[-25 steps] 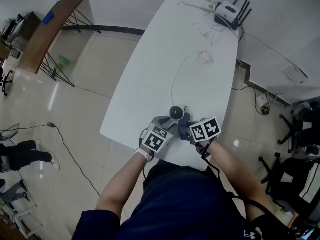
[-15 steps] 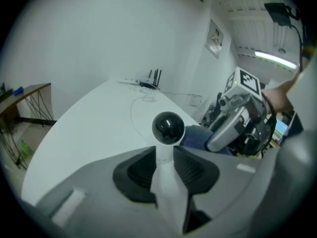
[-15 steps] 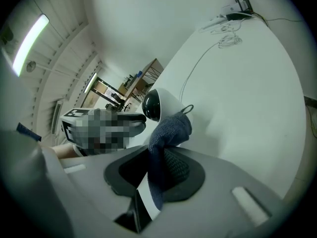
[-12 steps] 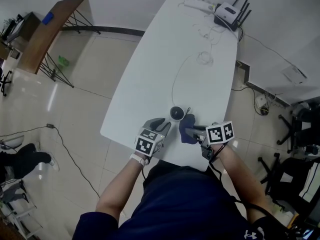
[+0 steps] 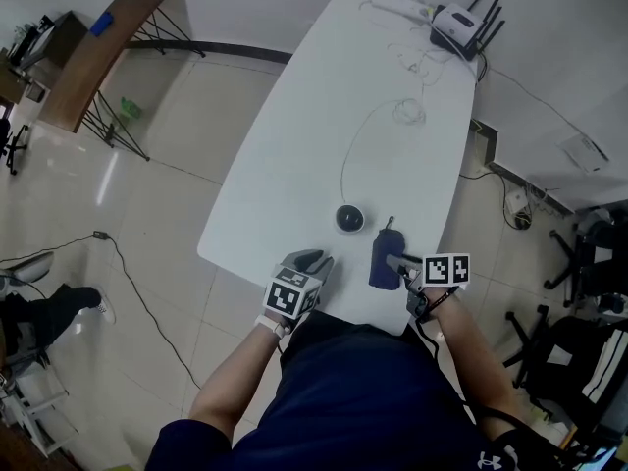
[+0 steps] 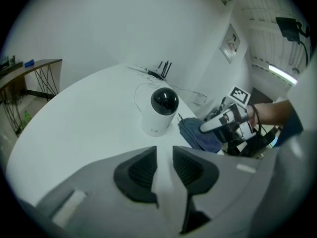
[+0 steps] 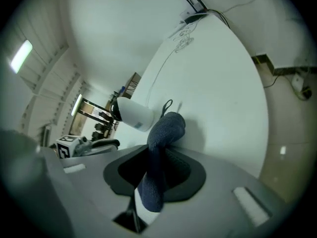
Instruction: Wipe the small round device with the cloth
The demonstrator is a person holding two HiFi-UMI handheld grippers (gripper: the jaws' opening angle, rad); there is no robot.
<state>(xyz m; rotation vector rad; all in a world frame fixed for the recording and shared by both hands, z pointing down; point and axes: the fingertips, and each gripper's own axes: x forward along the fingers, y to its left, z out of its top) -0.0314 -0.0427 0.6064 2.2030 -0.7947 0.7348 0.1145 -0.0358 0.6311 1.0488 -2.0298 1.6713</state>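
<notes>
Right gripper: jaws clamped on the cloth, bunched end forward. Device stands upright on the table, ahead and left of the cloth, apart from it. Left gripper: jaws just narrowed, slim gap, nothing between. I'd swing the cloth left-forward; the left gripper seems about equally near.

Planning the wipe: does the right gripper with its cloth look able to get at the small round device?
Probably yes: the right gripper is shut on the cloth, and only bare table lies between it and the small round device.
</notes>
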